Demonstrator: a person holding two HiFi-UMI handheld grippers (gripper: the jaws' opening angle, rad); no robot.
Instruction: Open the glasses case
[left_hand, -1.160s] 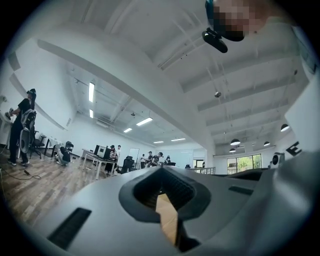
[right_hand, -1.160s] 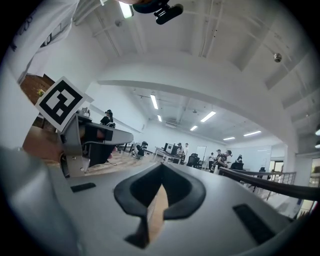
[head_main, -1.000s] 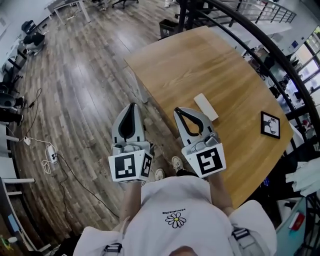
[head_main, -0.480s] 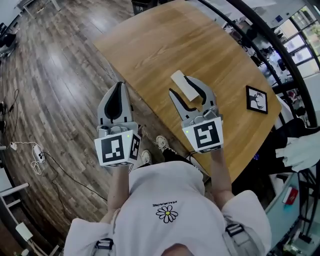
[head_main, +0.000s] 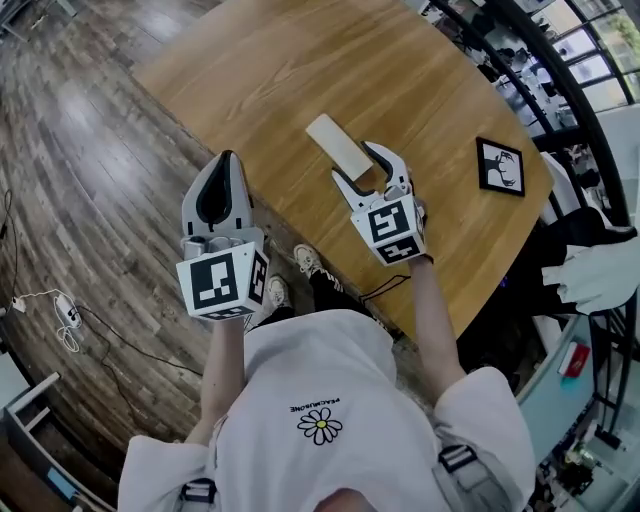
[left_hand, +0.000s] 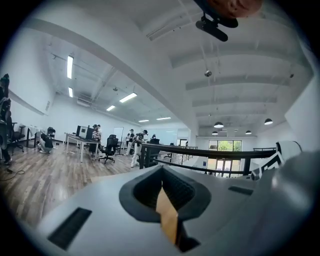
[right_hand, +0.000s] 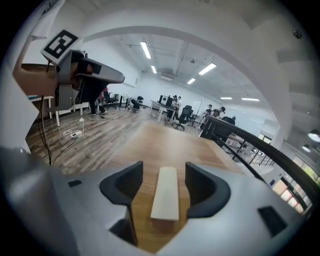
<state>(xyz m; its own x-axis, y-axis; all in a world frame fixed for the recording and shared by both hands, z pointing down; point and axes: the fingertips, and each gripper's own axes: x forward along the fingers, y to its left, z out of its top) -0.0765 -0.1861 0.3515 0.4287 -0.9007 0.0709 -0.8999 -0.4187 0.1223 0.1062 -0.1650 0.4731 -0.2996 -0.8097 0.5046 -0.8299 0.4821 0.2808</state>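
**A:** Before we get to the fingers, what's the count?

**B:** Two grippers, one per hand. The left gripper (head_main: 227, 160) is at the desk's near-left edge, and the right gripper (head_main: 354, 162) is over the desk (head_main: 300, 60) itself. There is one glasses case (head_main: 335, 140), pale and oblong, lying flat on the wood. There is also one black picture frame (head_main: 500, 166) (a dark drawing on white inside), well apart from the case, toward the desk's right edge.

**A:** What does each camera give that the others don't?

**B:** Only the head view shows the frame and both grippers together, with the plank floor (head_main: 90, 150) beside the desk. The right gripper view looks lengthwise along the case and catches the left gripper's marker cube (right_hand: 61, 44) in its upper-left corner. The left gripper view looks level across the room at a black railing (left_hand: 200, 152) and several people (left_hand: 135, 145) near distant furniture.

**A:** And the fingers?

**B:** The left fingers (left_hand: 150, 192) are pressed together with nothing in them; only a thin strip of desk wood shows through the slit. The right fingers (right_hand: 122, 187) are wide and opening, with the case's near end between them. Bare desk shows on both sides of the case, so neither pad presses on it.
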